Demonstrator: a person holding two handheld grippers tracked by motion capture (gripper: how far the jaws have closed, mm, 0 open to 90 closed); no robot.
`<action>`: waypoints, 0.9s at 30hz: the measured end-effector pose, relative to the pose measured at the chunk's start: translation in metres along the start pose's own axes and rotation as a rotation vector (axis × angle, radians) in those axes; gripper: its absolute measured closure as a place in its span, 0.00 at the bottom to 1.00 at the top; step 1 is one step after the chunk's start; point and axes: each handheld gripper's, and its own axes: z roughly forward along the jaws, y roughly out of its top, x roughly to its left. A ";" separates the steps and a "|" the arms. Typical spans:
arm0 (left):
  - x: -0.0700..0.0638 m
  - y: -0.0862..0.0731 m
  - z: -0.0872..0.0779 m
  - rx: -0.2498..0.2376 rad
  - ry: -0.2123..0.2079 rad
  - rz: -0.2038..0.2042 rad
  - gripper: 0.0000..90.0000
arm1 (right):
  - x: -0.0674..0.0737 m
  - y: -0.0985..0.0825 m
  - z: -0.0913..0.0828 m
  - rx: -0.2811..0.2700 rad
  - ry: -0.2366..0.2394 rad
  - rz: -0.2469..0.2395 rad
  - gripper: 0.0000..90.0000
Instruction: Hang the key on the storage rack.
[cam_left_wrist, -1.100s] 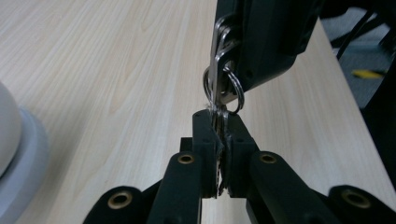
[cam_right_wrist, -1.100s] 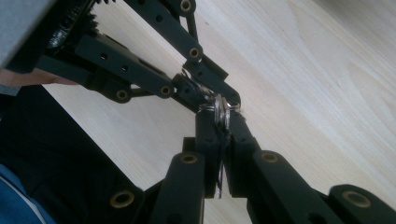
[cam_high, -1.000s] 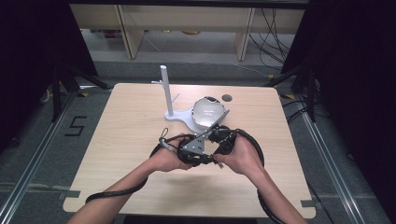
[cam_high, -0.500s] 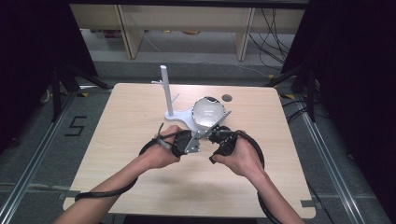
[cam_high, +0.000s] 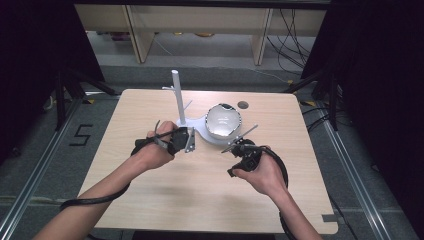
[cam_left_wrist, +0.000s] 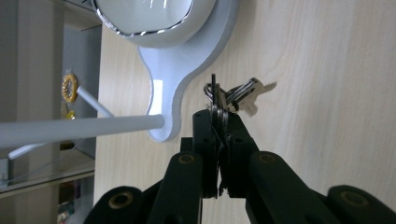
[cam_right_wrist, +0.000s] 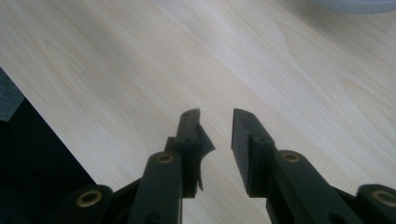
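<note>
1. Left hand-held gripper (cam_left_wrist: 218, 122) is clamped tight on a bunch of keys (cam_left_wrist: 231, 95) — they stick out past the jaw tips, roughly along the jaws, just beside the white stand (cam_left_wrist: 164, 98).
2. Right hand-held gripper (cam_right_wrist: 215, 122) has just been opening, nothing between its jaws — low over the counter (cam_high: 200, 185), angled down.

Only one readable sign was found: a black number "5" (cam_high: 81, 135), marked on the grey floor (cam_high: 45, 165) just left of the wooden table (cam_high: 210, 200), seen in the high view, with short black corner marks beside it. No other text, label or brand could be read anywhere. Nothing legible on the white stand (cam_high: 192, 125), nor on the keys (cam_left_wrist: 233, 95) in the left gripper view, too small and blurred to tell. Nothing written on the table surface in the right gripper view.
</note>
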 end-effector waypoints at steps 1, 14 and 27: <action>0.002 -0.004 0.000 0.008 0.011 -0.012 0.95 | -0.001 -0.004 0.003 -0.005 -0.002 0.009 0.80; 0.030 -0.030 -0.010 0.067 0.076 -0.106 0.95 | -0.011 -0.028 0.022 -0.042 0.021 0.062 0.79; 0.053 -0.056 -0.014 0.099 0.136 -0.240 0.95 | -0.021 -0.044 0.025 -0.103 -0.006 0.139 0.77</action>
